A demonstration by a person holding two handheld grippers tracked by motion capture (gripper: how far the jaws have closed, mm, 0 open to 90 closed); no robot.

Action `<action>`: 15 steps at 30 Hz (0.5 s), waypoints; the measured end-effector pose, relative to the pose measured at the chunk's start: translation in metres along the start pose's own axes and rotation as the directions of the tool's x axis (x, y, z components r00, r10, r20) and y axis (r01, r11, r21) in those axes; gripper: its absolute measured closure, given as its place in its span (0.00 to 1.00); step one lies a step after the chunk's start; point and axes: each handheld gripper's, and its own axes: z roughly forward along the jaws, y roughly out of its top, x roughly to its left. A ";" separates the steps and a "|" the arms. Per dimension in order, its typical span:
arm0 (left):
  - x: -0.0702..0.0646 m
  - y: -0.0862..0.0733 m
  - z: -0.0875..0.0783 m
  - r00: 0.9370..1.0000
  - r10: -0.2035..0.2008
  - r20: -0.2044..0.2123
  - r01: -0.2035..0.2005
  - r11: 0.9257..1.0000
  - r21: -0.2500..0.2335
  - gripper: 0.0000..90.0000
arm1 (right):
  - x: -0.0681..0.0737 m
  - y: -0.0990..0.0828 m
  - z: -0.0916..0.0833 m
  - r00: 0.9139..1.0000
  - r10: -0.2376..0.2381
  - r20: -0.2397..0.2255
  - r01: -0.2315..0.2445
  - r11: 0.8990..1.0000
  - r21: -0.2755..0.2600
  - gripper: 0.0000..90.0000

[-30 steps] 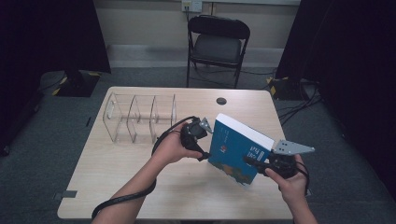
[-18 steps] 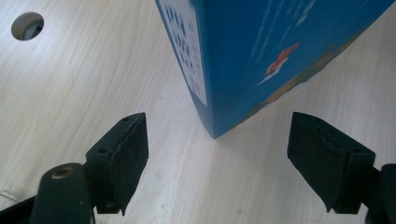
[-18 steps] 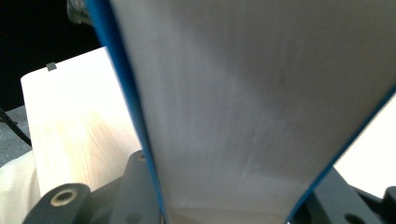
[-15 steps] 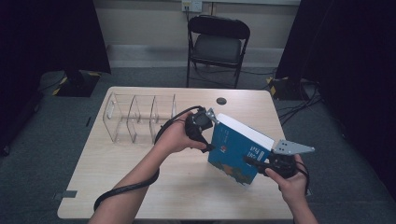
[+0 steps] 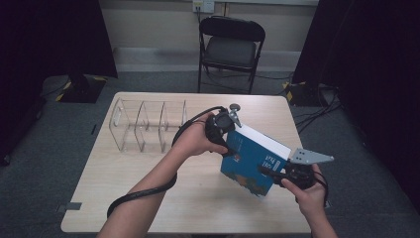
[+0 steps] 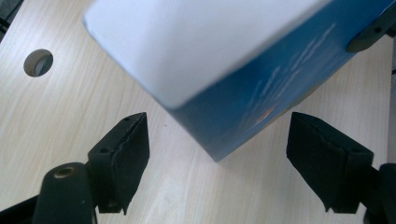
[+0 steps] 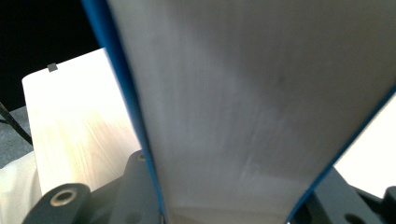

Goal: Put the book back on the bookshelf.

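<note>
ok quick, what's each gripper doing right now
Left gripper: open, holding nothing, a corner of the book just beyond it.
Right gripper: shut on the book, gripping it across its thickness.

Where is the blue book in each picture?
High view: the blue book stands tilted right of centre, over the table, between the two grippers.
Left gripper view: the book hangs at top centre, above the open jaws.
Right gripper view: the book rises up the middle, clamped between the jaws.
Shared landmark: the pale wooden table.
</note>
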 end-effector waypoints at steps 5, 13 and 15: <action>0.001 0.005 0.000 1.000 0.012 0.003 -0.012 1.000 0.005 0.24 | 0.000 0.000 0.000 1.000 -0.001 -0.001 0.001 1.000 0.000 0.68; 0.000 0.014 0.003 0.998 0.049 0.030 -0.050 0.998 0.038 0.28 | 0.000 0.000 0.000 1.000 -0.003 -0.005 0.003 1.000 -0.001 0.68; -0.002 0.017 0.004 0.998 0.056 0.024 -0.058 0.997 0.053 0.29 | 0.000 0.000 0.000 1.000 -0.003 -0.004 0.003 1.000 0.001 0.68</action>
